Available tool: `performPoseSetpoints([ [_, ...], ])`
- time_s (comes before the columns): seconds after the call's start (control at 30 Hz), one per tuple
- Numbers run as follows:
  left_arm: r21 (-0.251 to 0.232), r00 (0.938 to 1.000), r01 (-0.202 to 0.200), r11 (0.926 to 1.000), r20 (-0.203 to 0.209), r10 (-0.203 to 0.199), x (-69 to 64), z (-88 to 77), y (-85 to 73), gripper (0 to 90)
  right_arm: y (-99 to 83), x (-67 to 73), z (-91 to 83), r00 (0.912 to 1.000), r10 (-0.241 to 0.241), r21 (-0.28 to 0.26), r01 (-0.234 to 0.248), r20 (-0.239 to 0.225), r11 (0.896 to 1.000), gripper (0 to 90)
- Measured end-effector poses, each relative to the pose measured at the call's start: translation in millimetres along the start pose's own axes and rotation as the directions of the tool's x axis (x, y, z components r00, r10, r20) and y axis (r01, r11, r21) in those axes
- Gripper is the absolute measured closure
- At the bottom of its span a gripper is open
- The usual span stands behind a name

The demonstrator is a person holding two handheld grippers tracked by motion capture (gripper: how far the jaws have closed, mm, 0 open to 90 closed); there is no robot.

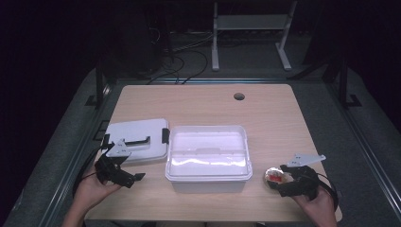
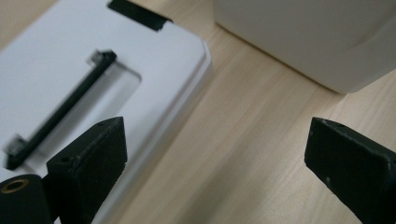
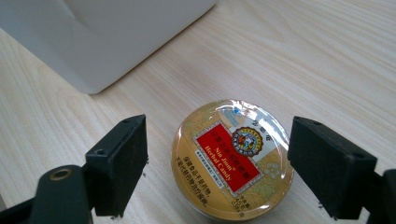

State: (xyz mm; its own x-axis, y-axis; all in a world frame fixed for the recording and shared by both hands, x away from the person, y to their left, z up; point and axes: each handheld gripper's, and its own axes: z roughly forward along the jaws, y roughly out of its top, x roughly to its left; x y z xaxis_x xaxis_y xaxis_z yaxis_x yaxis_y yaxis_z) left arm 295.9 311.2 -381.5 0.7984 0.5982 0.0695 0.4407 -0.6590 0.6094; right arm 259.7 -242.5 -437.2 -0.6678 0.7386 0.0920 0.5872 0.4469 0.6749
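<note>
Wooden table [image 1: 283,118] carries a white open box [image 1: 207,158] and its lid [image 1: 137,139]. Right gripper [image 3: 217,163] stands wide open, the round candy tin [image 3: 232,158] between its jaws, untouched. Left gripper [image 2: 215,158] gapes wide, empty, lid beside one jaw.

In the right gripper view the candy tin [image 3: 232,161] is cut off at the bottom edge, its smaller print too fine to read. The white box [image 3: 107,37] runs off the top. In the left gripper view the lid [image 2: 93,84] is blurred and cropped at left.
</note>
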Motion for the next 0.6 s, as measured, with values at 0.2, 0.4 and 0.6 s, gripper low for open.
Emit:
performPoseSetpoints([
  [0.2, -0.012, 0.9955, -0.094, 0.9955, 0.009, 0.094, 6.0, -28.9, 27.0, 6.7, -0.4, 1.9, -2.7, 1.0, 0.0, -0.009, 0.0, 0.008, 1.0, 19.6],
  [0.4, -0.033, 0.9802, -0.163, 0.9861, 0.109, 0.165, 2.8, -49.5, 65.6, 13.3, 0.4, 2.0, -3.0, 1.0, -0.003, -0.01, 0.004, 0.004, 1.0, 19.8],
  [0.6, -0.016, 0.9601, -0.216, 0.9763, 0.179, 0.215, -6.6, -47.3, 99.1, 15.8, 0.2, 1.4, -2.5, 1.0, 0.003, -0.013, -0.003, 0.0, 1.0, 19.8],
])
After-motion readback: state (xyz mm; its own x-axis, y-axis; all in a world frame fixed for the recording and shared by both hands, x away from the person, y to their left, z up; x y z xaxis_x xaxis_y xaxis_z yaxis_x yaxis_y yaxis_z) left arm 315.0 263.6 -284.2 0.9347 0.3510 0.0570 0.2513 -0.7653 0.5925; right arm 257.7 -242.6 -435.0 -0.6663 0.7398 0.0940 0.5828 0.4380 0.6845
